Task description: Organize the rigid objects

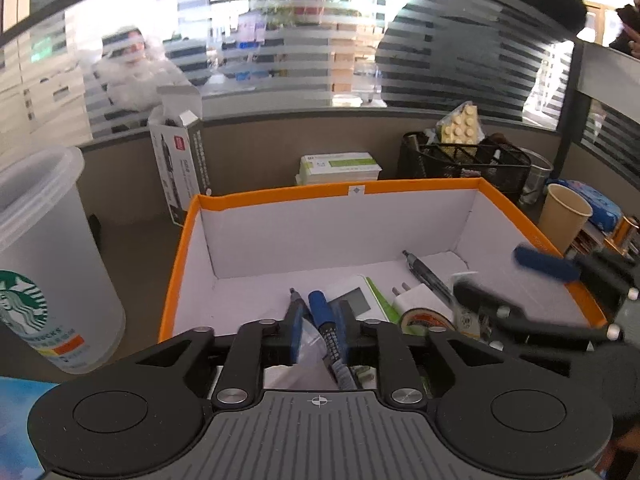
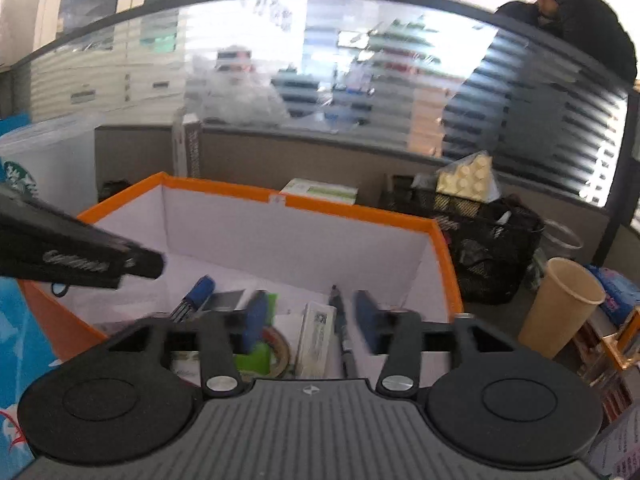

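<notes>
Over the near edge of the orange-rimmed box (image 1: 424, 185), the left gripper (image 1: 319, 338) stands slightly parted around a blue-capped pen (image 1: 325, 320), its pads apparently not pressing it. The pen looks light, stiff and smooth, best pinched mid-barrel. The right gripper (image 2: 310, 320), spread and empty, tilts downward above a white adapter (image 2: 316, 338) and tape roll (image 2: 278, 346) inside the box.

Cup (image 1: 52, 280): green Starbucks siren logo, "STARBUCKS" partly legible beneath it. Print on the other boxes is too blurred to read.
</notes>
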The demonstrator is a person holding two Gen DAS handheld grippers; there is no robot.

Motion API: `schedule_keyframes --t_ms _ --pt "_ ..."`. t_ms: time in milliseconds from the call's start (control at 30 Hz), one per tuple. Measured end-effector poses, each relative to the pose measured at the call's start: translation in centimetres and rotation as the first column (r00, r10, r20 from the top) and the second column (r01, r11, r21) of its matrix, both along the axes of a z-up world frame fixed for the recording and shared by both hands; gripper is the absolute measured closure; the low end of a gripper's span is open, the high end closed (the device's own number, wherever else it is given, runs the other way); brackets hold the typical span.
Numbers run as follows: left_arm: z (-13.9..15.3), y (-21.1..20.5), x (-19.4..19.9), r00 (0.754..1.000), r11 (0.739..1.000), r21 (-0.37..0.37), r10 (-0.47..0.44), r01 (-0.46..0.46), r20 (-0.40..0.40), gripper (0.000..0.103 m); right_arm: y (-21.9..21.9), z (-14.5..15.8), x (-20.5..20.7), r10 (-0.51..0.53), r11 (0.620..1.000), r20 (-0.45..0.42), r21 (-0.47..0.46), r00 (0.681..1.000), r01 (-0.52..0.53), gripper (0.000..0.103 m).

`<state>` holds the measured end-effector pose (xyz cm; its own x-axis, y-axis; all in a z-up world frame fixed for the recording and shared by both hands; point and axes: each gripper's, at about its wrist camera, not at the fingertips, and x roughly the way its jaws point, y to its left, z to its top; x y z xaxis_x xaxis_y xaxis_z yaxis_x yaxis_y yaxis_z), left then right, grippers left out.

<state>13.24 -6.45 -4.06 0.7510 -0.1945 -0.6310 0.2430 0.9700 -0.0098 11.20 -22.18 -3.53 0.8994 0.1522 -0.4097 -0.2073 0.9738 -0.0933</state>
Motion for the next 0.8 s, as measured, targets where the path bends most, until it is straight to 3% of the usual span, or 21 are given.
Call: schedule_keyframes --t_ms 33,133,300,400,633,800 --pt "0.2 0.3 -0.4 1.000 1.000 -0.002 0.001 -0.001 0.011 0.054 0.0 0.3 -0.3 -0.013 1.000 0.030 -0.003 0.999 0.013 0.031" --pt "1.2 1.5 -2.2 0.994 0.998 0.016 0.063 -0.065 0.094 0.014 0.1 1.7 -2.0 -0.031 0.999 0.129 0.015 0.991 0.030 0.001" --pt "3.1 3.9 -5.2 0.963 0.986 0.053 0.140 -0.157 0.230 0.000 0.5 3.9 -4.6 -0.027 0.997 0.235 0.076 0.972 0.009 0.000" --pt "4.0 5.4 -7.1 0.933 0.970 0.066 0.207 -0.236 0.294 0.000 0.7 4.9 -6.4 -0.014 0.991 0.281 0.132 0.960 -0.024 0.000" --pt "4.7 8.5 -9.5 0.904 0.941 0.059 0.302 -0.334 0.304 0.000 3.3 5.7 -9.6 -0.015 0.996 0.361 0.085 0.932 -0.017 0.000" --pt "5.2 10.4 -11.0 0.883 0.929 0.034 0.339 -0.368 0.324 0.000 4.1 5.9 -11.0 -0.013 0.991 0.341 0.129 0.940 -0.033 0.000"
